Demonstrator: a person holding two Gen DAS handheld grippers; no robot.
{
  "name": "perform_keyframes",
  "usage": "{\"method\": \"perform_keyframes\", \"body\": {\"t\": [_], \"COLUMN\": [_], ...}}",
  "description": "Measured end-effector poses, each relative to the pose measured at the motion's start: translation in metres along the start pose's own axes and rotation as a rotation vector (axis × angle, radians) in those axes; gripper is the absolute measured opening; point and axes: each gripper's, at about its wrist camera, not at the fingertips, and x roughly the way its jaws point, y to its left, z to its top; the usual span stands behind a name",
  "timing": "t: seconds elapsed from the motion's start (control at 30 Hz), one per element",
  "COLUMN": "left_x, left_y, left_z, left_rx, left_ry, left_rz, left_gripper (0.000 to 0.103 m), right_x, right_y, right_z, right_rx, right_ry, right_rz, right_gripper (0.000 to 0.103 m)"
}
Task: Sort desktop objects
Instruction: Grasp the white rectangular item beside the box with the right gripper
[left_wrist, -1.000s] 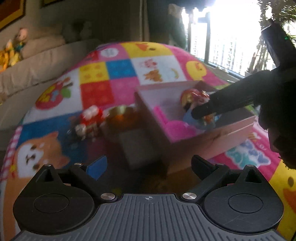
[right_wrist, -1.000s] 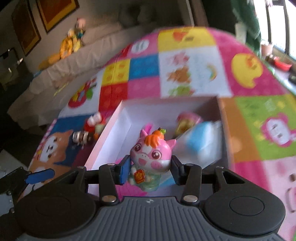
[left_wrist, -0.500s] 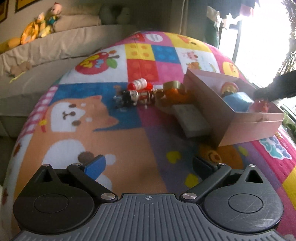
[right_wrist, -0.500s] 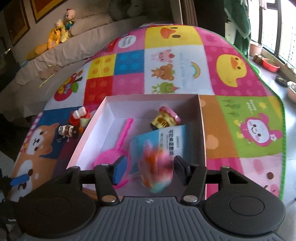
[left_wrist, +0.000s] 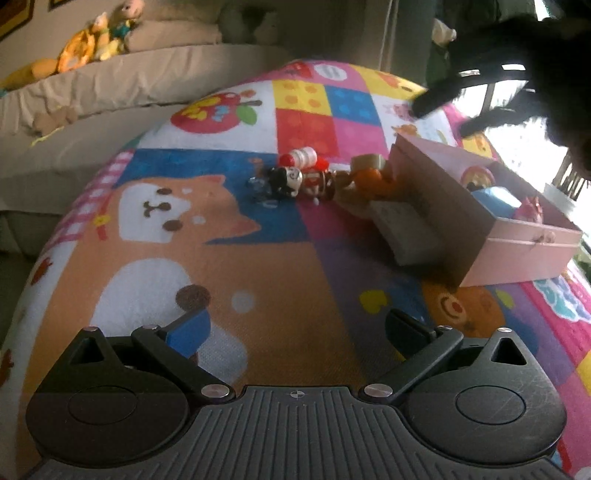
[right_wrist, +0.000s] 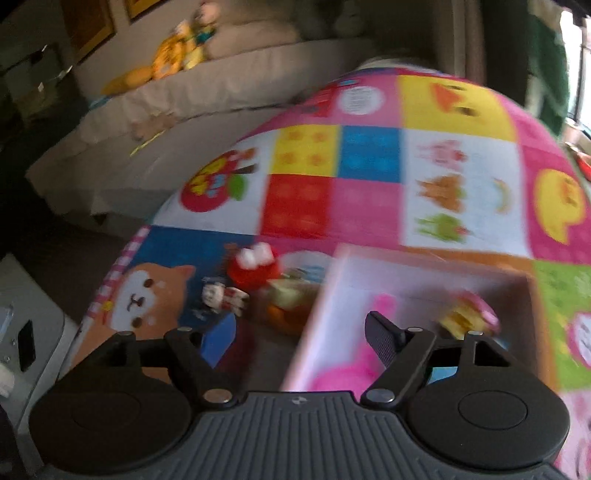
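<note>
A pink box (left_wrist: 524, 240) stands on the colourful play mat and holds a pink figurine (left_wrist: 531, 211), a blue packet (left_wrist: 495, 197) and a pink-and-yellow toy (right_wrist: 469, 317). Left of the box lie a black-and-white figure (left_wrist: 284, 182), a red-capped bottle (left_wrist: 301, 158), an orange object (left_wrist: 369, 181) and a grey block (left_wrist: 402, 229). My left gripper (left_wrist: 295, 328) is open and empty, low over the mat, well short of the toys. My right gripper (right_wrist: 299, 332) is open and empty above the box's left wall (right_wrist: 314, 321); it shows dark in the left wrist view (left_wrist: 443, 103).
A beige sofa (left_wrist: 110, 88) with stuffed toys (left_wrist: 99, 40) runs behind the mat. A bright window (left_wrist: 524, 147) is at the right. A grey appliance (right_wrist: 22, 332) stands at the left edge of the right wrist view.
My right gripper let go of the pink figurine into the box, opened and swung left and up. My left gripper pulled back from the box.
</note>
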Motion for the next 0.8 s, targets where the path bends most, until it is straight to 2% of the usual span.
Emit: {"method": "perform_keyframes", "body": {"t": [0.03,0.1,0.13,0.3,0.37,0.4,0.5,0.6,0.7,0.8], "left_x": [0.000,-0.002,-0.002,-0.004,-0.004,-0.005,-0.005,-0.005,-0.006,-0.011], "left_y": [0.001,0.005,0.006,0.013,0.013,0.014,0.014,0.015,0.015,0.010], "left_z": [0.000,-0.001,-0.001,-0.001,-0.001,-0.001,-0.001,-0.001,-0.001,-0.003], "left_rx": [-0.006,-0.025,-0.035,-0.075,-0.080,-0.082,-0.088,-0.091,-0.085,-0.047], "left_ry": [-0.002,-0.012,-0.015,-0.029,-0.031,-0.032,-0.035,-0.036,-0.037,-0.050], "left_rz": [-0.004,-0.020,-0.027,-0.059,-0.063,-0.065,-0.070,-0.073,-0.075,-0.065], "left_gripper": [0.103,0.103,0.103,0.103,0.103,0.103,0.103,0.103,0.103,0.103], "right_x": [0.014,0.041,0.055,0.108,0.121,0.126,0.126,0.111,0.090,0.066], "right_y": [0.011,0.031,0.037,0.044,0.046,0.047,0.054,0.052,0.050,0.051], "right_z": [0.006,0.013,0.017,0.024,0.023,0.022,0.020,0.020,0.013,-0.004], "right_rx": [-0.059,-0.170,-0.204,-0.253,-0.274,-0.282,-0.300,-0.229,-0.138,-0.049], "right_ry": [0.011,0.032,0.052,0.131,0.163,0.182,0.194,0.217,0.253,0.304], "right_rz": [-0.019,-0.095,-0.126,-0.232,-0.264,-0.269,-0.273,-0.209,-0.091,0.057], "right_gripper": [0.065,0.058,0.058,0.058,0.049,0.038,0.033,0.028,0.018,0.014]}}
